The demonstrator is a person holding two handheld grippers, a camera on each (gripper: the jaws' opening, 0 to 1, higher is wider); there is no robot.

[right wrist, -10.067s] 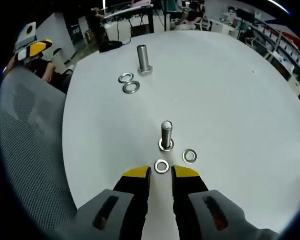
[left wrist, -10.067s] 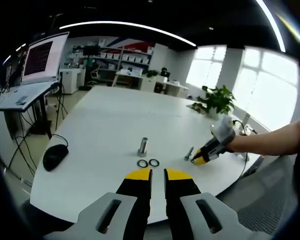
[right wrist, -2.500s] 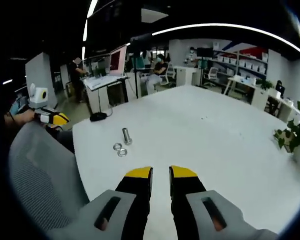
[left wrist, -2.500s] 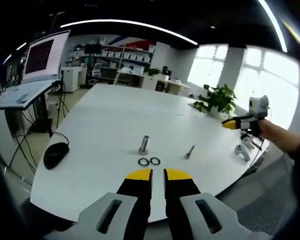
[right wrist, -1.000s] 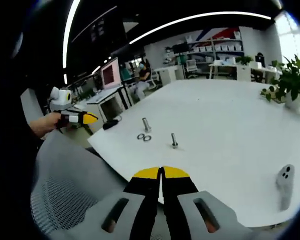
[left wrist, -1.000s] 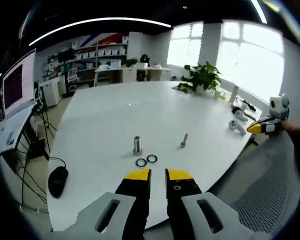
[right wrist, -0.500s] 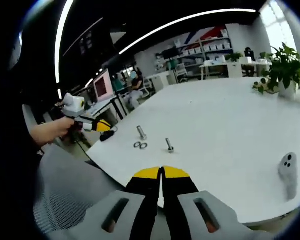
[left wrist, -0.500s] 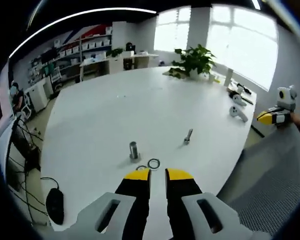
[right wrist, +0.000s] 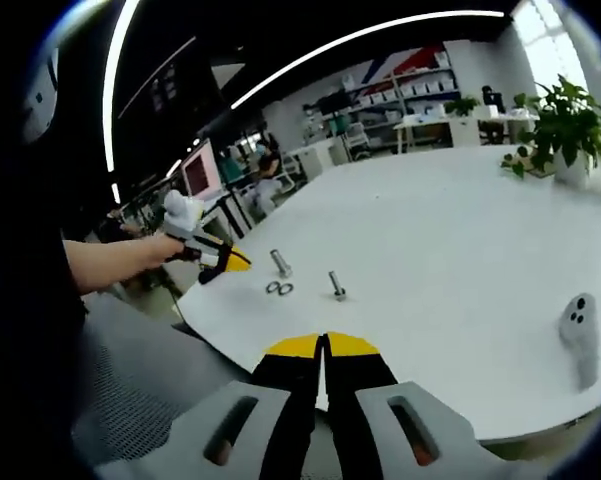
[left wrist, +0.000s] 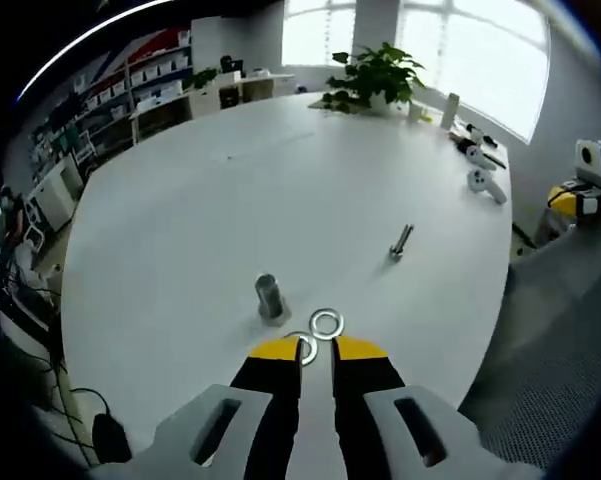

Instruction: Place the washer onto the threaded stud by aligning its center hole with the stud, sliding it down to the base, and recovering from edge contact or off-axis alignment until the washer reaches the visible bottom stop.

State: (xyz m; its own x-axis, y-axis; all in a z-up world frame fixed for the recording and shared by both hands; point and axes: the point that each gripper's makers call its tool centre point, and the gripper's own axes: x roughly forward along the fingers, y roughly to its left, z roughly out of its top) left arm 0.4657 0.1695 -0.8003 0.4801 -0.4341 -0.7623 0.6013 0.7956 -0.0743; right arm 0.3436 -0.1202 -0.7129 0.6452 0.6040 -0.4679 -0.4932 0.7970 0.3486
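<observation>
Left claw [left wrist: 317, 348] has its yellow tips a narrow gap apart, holding nothing, hovering right over two washers [left wrist: 326, 323] lying flat on the white surface [left wrist: 220, 200] just beside the thick upright stud [left wrist: 268, 297]. Thinner bolt [left wrist: 401, 241] stands off nearby. Right claw [right wrist: 323, 345] is pinched closed, empty, off the surface edge.

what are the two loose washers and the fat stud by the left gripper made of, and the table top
Washers: bare metal, probably steel; silvery with bright glints. Stud: also grey metal, duller, with a flat shiny top. Table: smooth white, matte surface, likely laminate or painted board; the look leaves that open.
</observation>
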